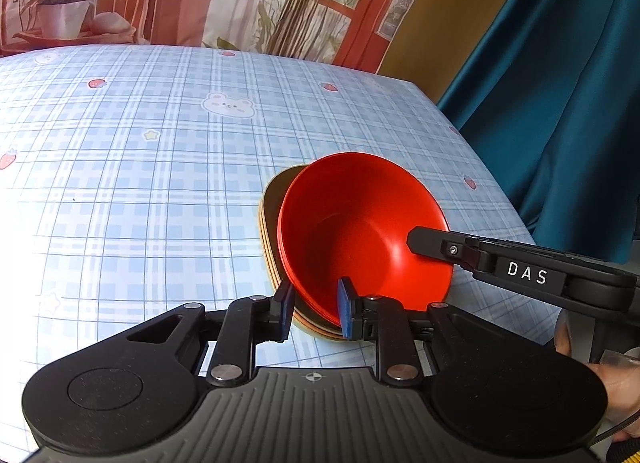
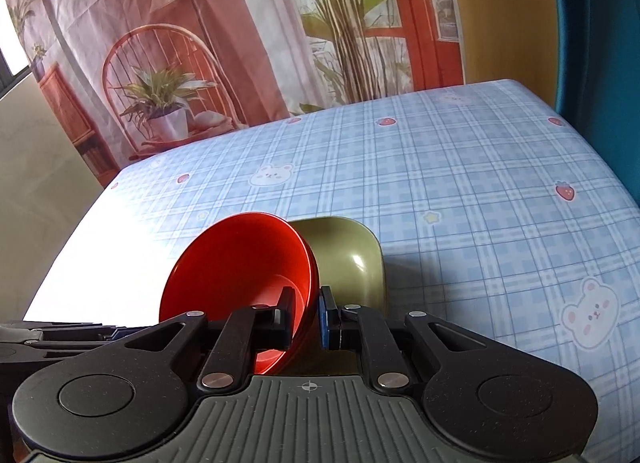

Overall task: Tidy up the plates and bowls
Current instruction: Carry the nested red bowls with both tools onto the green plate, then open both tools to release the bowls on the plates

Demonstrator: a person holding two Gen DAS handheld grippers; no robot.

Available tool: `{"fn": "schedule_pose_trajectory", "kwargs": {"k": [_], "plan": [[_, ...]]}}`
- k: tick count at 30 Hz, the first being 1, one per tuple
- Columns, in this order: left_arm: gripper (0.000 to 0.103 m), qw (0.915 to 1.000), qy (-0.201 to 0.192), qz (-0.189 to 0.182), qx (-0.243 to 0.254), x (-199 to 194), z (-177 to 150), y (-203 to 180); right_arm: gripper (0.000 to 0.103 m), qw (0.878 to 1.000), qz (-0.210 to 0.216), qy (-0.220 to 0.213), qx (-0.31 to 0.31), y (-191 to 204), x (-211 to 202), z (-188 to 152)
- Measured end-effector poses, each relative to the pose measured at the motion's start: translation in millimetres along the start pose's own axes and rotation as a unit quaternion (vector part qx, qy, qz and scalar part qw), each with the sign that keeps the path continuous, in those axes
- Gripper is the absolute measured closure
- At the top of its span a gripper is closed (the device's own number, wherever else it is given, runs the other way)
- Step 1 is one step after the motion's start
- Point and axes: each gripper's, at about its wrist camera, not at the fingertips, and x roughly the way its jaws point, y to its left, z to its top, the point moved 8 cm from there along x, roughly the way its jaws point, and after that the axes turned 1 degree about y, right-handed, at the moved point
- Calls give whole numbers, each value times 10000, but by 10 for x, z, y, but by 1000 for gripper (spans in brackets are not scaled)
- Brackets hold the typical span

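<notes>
A red bowl (image 1: 360, 231) is nested in an olive-green dish (image 1: 276, 199) that tops a stack of plates, all tilted above the checked tablecloth. My left gripper (image 1: 316, 309) is shut on the near rim of the stack, one pad outside and one inside the red bowl. My right gripper (image 2: 306, 317) is shut on the red bowl's rim (image 2: 240, 259), with the olive dish (image 2: 348, 259) just behind it. The right gripper's finger (image 1: 436, 249) reaches into the bowl from the right in the left wrist view.
The table carries a blue checked cloth (image 1: 160, 167) with bears and strawberries. Its right edge (image 1: 492, 183) drops off beside a teal curtain (image 1: 560, 103). A printed backdrop with plants hangs behind the far edge (image 2: 240, 63).
</notes>
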Motion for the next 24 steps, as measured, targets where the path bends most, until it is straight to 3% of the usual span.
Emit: {"fn": "schedule_pose_trajectory", "kwargs": {"k": [12, 24], "plan": [[78, 9999, -81, 41, 116, -23, 8, -34, 92, 10000, 17, 25, 77, -75, 62, -37], [68, 9986, -336, 314, 251, -155, 88, -39, 87, 9999, -114, -61, -54, -41, 21, 2]]}}
